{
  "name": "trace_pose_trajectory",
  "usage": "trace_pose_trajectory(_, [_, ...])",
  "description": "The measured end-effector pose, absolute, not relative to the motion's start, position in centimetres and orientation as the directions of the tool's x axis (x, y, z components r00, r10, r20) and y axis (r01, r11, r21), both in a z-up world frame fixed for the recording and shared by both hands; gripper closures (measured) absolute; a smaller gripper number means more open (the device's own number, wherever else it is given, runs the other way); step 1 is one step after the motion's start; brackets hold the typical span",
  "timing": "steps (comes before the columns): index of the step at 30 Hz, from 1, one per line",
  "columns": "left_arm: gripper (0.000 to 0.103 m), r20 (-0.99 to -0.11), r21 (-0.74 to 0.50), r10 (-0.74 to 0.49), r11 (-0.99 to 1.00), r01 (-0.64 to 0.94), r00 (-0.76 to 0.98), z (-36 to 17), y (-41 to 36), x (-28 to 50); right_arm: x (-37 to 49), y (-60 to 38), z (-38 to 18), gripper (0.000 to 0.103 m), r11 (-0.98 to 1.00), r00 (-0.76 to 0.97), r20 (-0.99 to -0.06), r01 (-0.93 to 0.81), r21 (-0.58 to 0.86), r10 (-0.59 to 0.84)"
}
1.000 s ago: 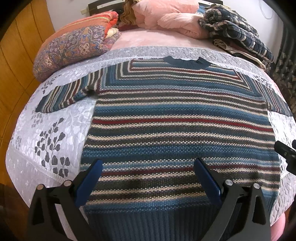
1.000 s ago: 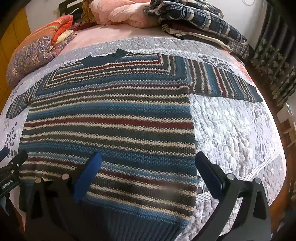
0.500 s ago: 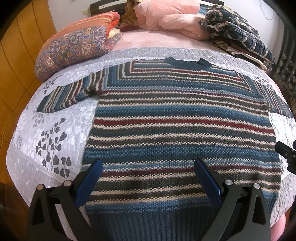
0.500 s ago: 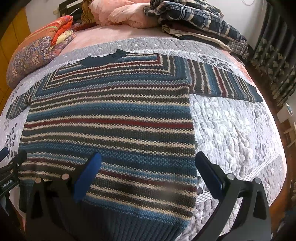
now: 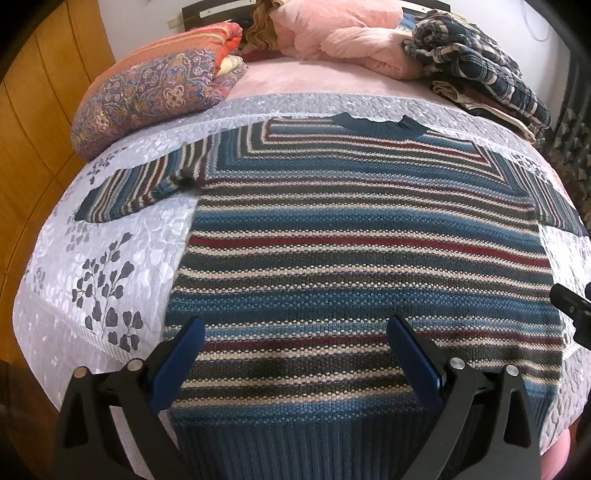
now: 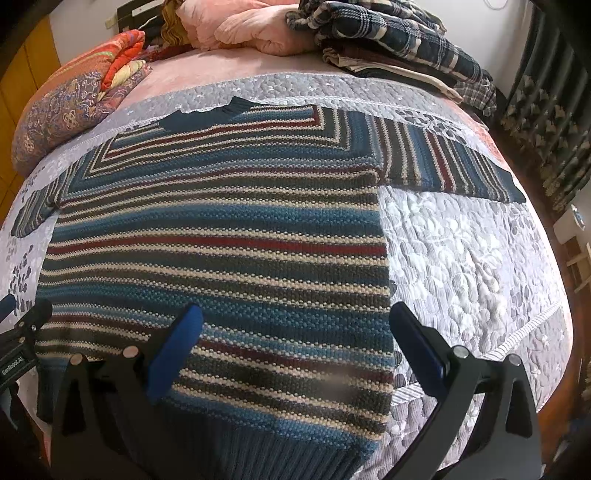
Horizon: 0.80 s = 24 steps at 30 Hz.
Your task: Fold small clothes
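A striped knit sweater [image 5: 362,236] in blue, cream, grey and red lies flat on the bed, collar away from me, both short sleeves spread out. Its dark ribbed hem lies nearest me. My left gripper [image 5: 295,328] hovers open over the hem's left half, nothing between its blue pads. My right gripper [image 6: 295,317] stands open above the same sweater [image 6: 221,229], over the hem's right corner. The right sleeve [image 6: 443,166] lies flat on the quilt. Part of the other gripper shows at the edge of each view.
A grey floral quilt [image 5: 107,258] covers the bed. A patterned folded blanket [image 5: 155,85] sits at the back left, pink bedding [image 5: 347,29] at the back middle, a pile of plaid clothes [image 5: 476,66] at the back right. Dark curtains [image 6: 546,122] hang on the right.
Both grippers have barely shifted; the view has crept slightly forward over the sweater. The sweater has not moved and both grippers stay open.
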State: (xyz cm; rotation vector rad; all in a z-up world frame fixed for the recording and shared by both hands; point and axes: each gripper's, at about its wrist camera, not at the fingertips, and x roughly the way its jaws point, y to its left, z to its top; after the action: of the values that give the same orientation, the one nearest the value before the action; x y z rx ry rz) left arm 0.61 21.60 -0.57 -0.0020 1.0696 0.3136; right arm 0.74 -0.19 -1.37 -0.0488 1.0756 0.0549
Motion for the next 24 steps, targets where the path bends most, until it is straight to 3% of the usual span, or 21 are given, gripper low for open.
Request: trace_pose_trajectory(24, [0.004, -0.853, 0.161, 0.271, 0.949, -0.27, 0.446, -0.31, 21.66, 0.66, 0.95, -0.29, -0.91, 0.003, 0.997, 0.487, -0.873, -0.072, -0.016, 0.021])
